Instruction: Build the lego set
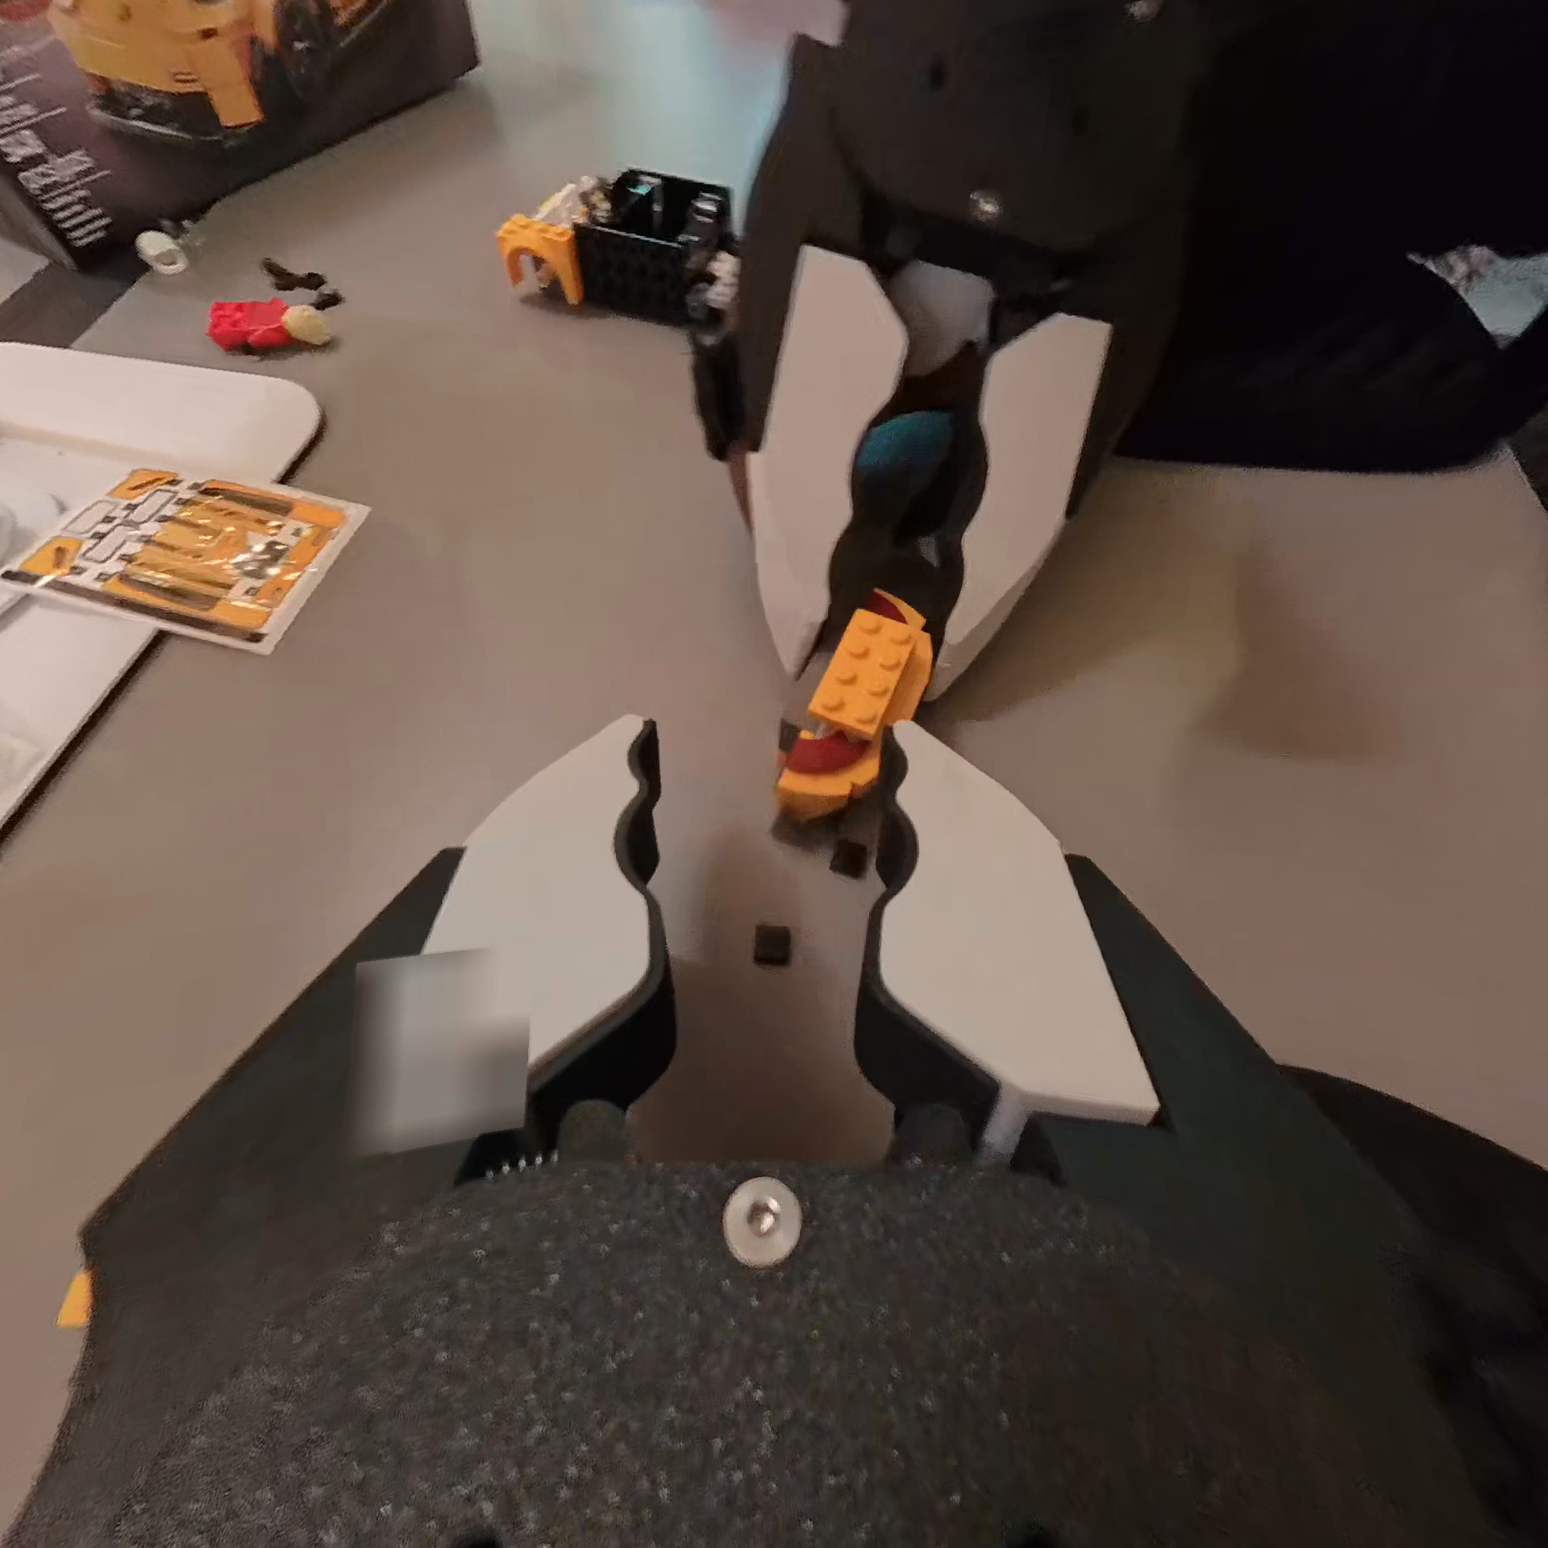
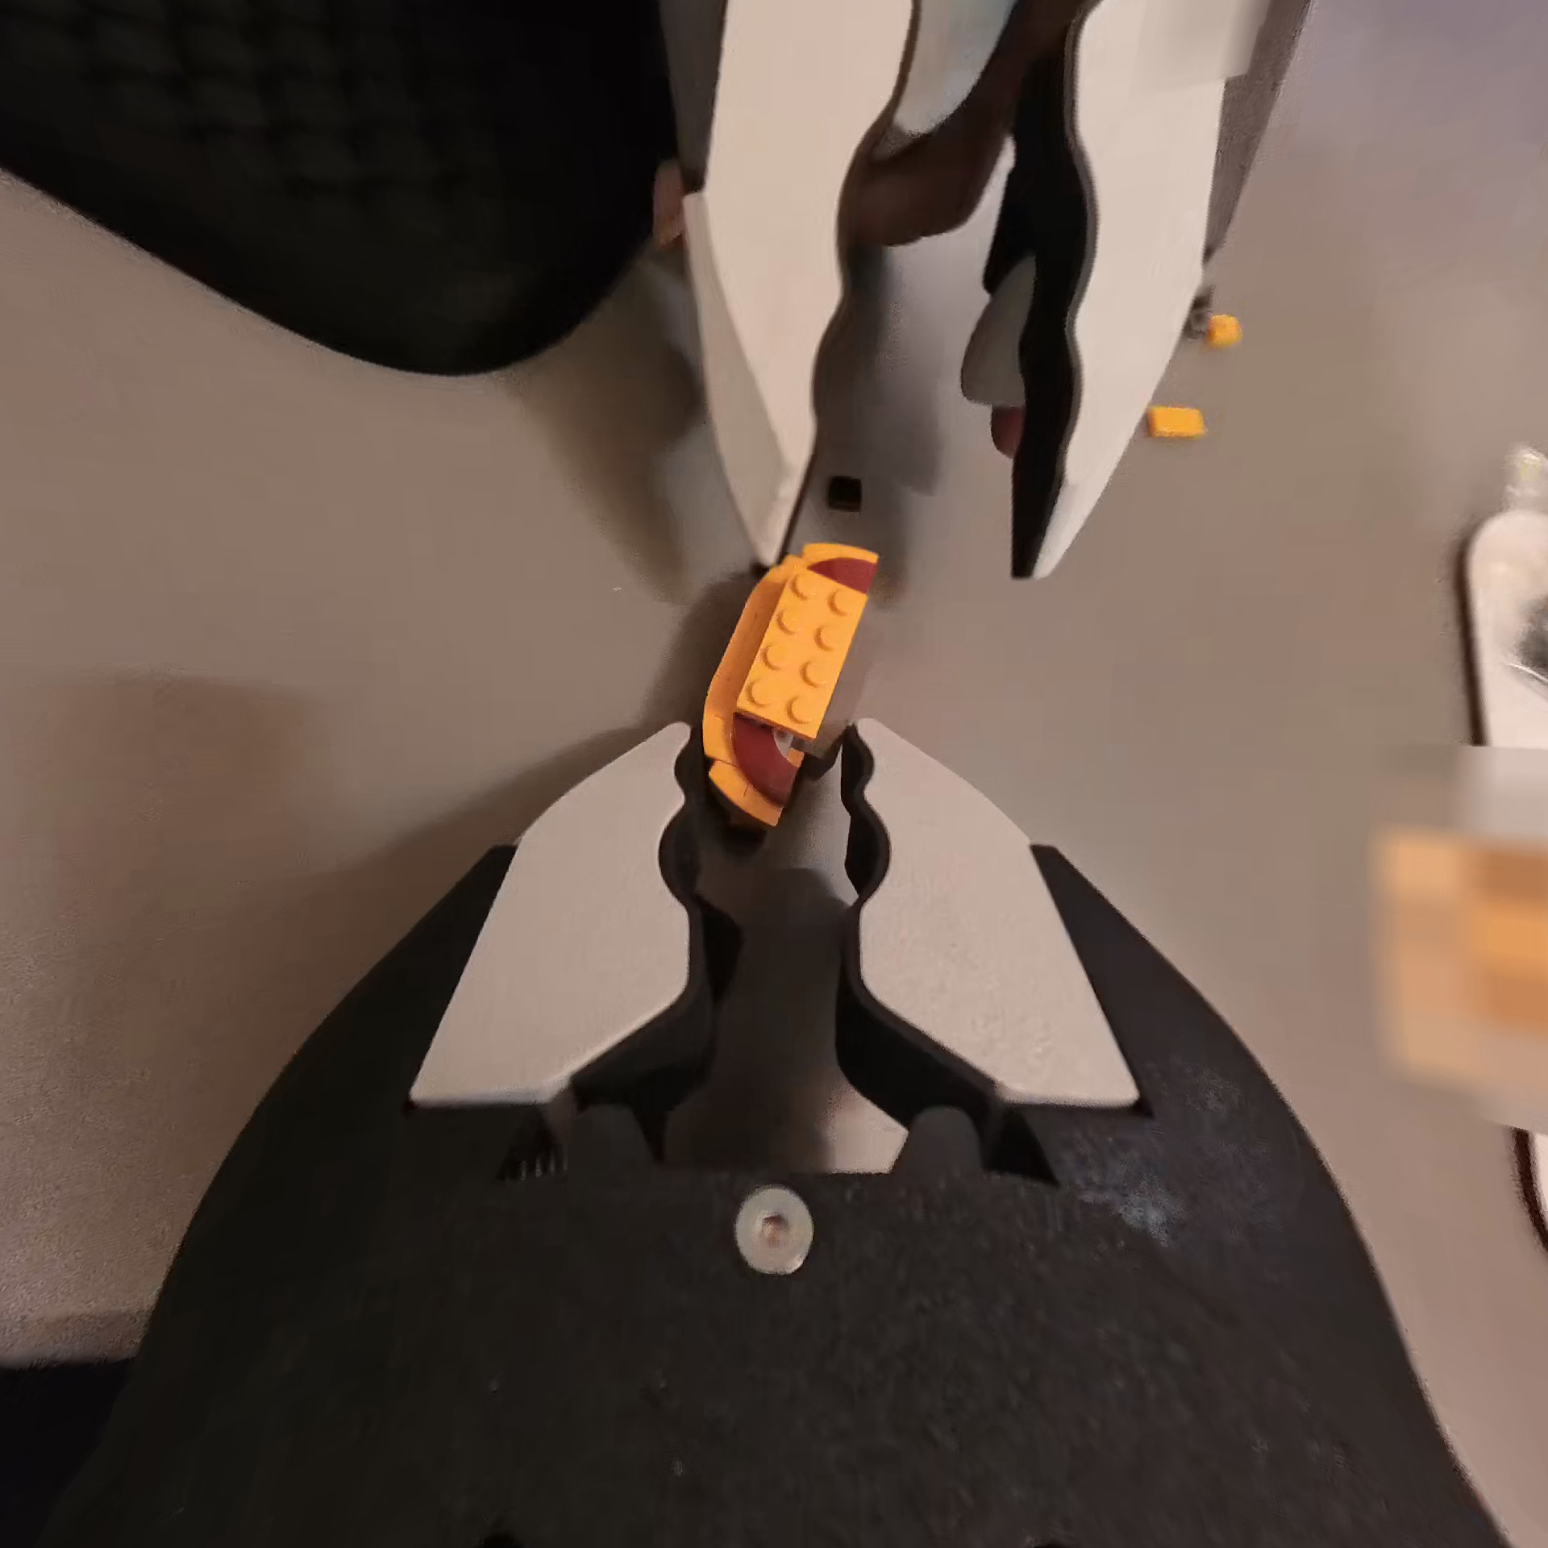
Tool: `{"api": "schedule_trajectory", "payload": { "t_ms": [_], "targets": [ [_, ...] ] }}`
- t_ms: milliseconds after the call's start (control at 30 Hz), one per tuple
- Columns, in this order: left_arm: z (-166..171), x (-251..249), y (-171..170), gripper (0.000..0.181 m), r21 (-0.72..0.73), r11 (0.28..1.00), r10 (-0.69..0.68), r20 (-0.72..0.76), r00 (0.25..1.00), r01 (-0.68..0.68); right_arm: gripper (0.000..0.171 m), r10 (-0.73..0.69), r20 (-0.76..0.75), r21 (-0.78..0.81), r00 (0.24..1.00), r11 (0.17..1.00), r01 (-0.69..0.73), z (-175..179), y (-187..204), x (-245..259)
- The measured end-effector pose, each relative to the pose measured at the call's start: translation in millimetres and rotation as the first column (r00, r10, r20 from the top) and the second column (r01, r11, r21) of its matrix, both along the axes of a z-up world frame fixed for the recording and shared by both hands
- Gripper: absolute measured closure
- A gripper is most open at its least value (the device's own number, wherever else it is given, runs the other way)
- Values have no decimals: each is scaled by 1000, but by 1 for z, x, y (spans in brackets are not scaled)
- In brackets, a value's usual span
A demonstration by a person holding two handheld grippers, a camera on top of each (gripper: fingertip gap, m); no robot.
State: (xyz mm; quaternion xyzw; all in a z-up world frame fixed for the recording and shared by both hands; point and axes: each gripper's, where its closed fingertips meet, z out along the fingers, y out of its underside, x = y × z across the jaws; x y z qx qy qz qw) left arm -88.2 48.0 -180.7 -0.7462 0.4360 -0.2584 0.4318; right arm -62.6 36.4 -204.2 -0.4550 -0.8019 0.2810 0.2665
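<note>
Lego sub-assembly [image 1: 854, 712], an orange studded plate over a dark red and orange arch, lies tilted on the grey table [image 1: 503, 712] between the tips of the two tongs.

Writing: none is legible on the sub-assembly. The set box [image 1: 209, 92], far beyond the sub-assembly, carries printed lettering and a picture of an orange model. The sticker sheet [image 1: 188, 553], well apart from the sub-assembly, shows orange and black decals.

Left gripper [image 1: 775, 745]: jaws partly open, holding nothing. Its right fingertip sits just beside the near end of the sub-assembly; contact cannot be confirmed.

Right gripper [image 2: 766, 745]: jaws partly open. Its end of the sub-assembly lies between the fingertips; a clamped grip cannot be confirmed.

Two small black pieces [image 1: 771, 946] lie on the table near the sub-assembly, between the left gripper's fingers.

Containers: a white tray [image 1: 251, 402] lies by the sticker sheet; its contents are indistinct. A black and orange partial build [image 1: 620, 251] stands well beyond the sub-assembly, with a red piece [image 1: 251, 322] farther off.
</note>
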Motion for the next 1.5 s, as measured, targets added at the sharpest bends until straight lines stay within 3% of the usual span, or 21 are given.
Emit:
{"api": "schedule_trajectory", "payload": {
  "t_ms": [33, 167, 333, 1167, 1500],
  "targets": [
    [-3, 3, -5, 131, -13, 999, -31, -16, 999, 30, 140, 33, 16, -13, 999, 999, -33, -1, -2, -1],
    [-14, 13, -20, 133, -42, 992, -120, -81, 989, 117, 140, 90, 29, -7, 996, 996, -90, -1, -3, -5],
    [-19, 12, -17, 150, -48, 995, -95, -118, 988, 90, 140, 70, -8, -16, 998, 997, -70, -1, -4, -5],
    [-20, 10, -10, 150, -16, 999, -52, -131, 990, 50, 141, 4, -47, 30, 999, 1000, -2, 1, 10, 2],
    [-20, 9, -8, 151, 2, 999, -43, -141, 989, 44, 140, -8, -67, -47, 998, 999, 5, 12, 9, 7]
  ]
}}
